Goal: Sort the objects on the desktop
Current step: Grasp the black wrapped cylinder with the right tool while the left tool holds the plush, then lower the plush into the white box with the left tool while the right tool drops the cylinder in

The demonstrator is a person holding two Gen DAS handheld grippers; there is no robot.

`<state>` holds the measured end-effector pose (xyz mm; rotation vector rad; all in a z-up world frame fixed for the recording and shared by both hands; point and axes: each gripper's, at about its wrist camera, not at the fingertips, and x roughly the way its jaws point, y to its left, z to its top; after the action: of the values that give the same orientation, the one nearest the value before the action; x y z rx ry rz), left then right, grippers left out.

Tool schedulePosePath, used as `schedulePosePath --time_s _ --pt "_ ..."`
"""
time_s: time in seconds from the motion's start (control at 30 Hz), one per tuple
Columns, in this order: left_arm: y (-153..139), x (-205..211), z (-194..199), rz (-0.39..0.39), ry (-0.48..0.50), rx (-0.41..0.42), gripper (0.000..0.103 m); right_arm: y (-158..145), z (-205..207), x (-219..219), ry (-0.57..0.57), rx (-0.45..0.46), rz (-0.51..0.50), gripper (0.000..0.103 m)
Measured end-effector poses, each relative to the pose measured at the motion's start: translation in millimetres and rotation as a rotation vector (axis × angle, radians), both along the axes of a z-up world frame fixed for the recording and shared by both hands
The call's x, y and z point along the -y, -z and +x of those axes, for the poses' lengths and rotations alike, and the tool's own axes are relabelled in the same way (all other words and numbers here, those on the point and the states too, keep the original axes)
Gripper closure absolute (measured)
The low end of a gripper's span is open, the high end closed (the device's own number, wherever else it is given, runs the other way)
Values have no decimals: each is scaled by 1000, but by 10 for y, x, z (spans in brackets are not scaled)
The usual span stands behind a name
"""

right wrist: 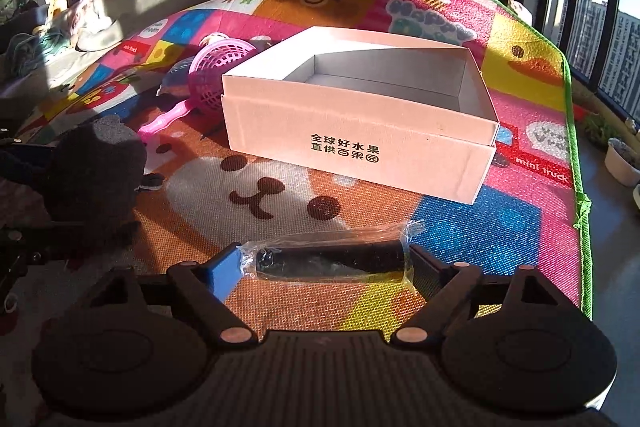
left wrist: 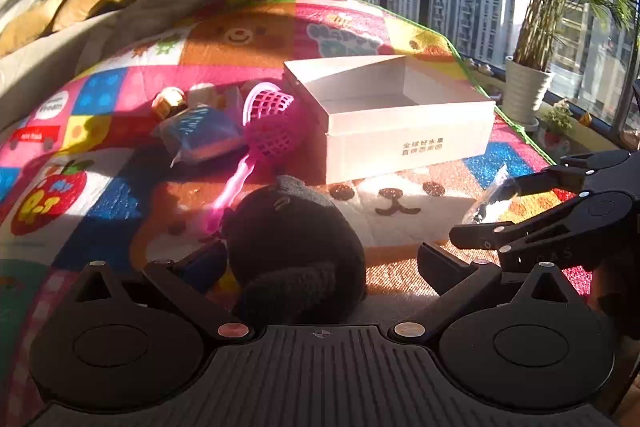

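the open white box (right wrist: 360, 115) sits mid-mat on the colourful play mat (right wrist: 480, 219), its mouth up and empty, which i judge makes it the bin for whatever i sort. the loose things lie around it within reach: a pink mesh scoop (left wrist: 268, 123) and a blue packet (left wrist: 200, 135) just left of the box. my right gripper (right wrist: 326, 263) is spread wide around a dark roll in clear wrap (right wrist: 332, 259) lying on the mat near the box's front; the blue fingers (right wrist: 226, 273) flank its ends, but i cannot tell if they press. my left gripper (left wrist: 320, 263) is spread around a black fuzzy earmuff (left wrist: 296, 251), its right finger clear of it.
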<state>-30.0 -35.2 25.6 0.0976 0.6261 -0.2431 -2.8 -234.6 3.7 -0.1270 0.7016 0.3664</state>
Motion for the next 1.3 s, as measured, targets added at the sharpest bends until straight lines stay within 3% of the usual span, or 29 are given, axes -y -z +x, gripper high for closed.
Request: schedulePosePath --time_s 0.13,0.2,0.3,0.53,0.63,0.7,0.83,0.93,0.97,1.2,1.3 --pt "58 30 123 21 -25 4 2 -24 -152 34 11 17 13 16" --pt "66 65 104 43 -7 12 21 -10 -204 37 12 21 17 16" --pt "58 74 72 70 20 28 27 36 -247 9 14 22 11 16" --pt "31 29 -78 58 226 16 26 23 -283 -10 16 52 -1 16" --pt "55 14 -105 63 207 15 20 25 -286 -5 21 53 1 16" --pt "62 14 -108 56 194 19 9 26 -281 -5 23 52 0 16" --pt "64 82 -97 69 181 21 8 22 -299 -21 33 53 -9 16" --pt "76 120 -114 97 160 24 16 4 -354 -29 30 43 5 16" --pt "71 124 -129 101 156 24 28 -11 -382 -34 29 45 4 16" --pt "-90 191 -370 113 173 82 30 -370 -663 23 17 133 12 16" --pt "-325 262 -454 122 190 165 30 -649 -762 98 25 212 24 16"
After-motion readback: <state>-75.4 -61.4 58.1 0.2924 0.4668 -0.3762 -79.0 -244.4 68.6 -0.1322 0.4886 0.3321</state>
